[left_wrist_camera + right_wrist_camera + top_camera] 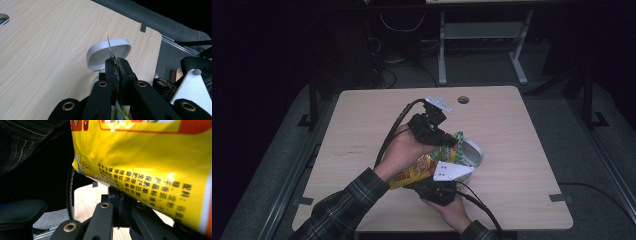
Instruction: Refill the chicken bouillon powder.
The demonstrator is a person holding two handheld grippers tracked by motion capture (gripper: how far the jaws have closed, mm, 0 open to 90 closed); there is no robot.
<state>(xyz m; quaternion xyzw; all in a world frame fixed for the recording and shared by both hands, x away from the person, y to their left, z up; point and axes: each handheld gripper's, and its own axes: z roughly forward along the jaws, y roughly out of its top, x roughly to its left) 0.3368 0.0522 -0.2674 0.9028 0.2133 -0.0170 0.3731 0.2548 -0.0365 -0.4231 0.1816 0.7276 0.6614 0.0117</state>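
Over one wooden table point(362, 130), left gripper point(117, 65) at 11 o'clock and right gripper point(120, 202) at 6 both pinch one yellow packet point(414, 172) beside one white bowl point(474, 150).

Yellow snack bag point(418, 171) with red and orange print, crinkled, held off the table, slanting from lower left up to right in the high view. Green-and-white top edge point(113, 58) pinched thin and upright. Back panel point(150, 165) glossy yellow with rows of dark print. White oval bowl point(475, 151) just beside bag's top end, resting on the wood.
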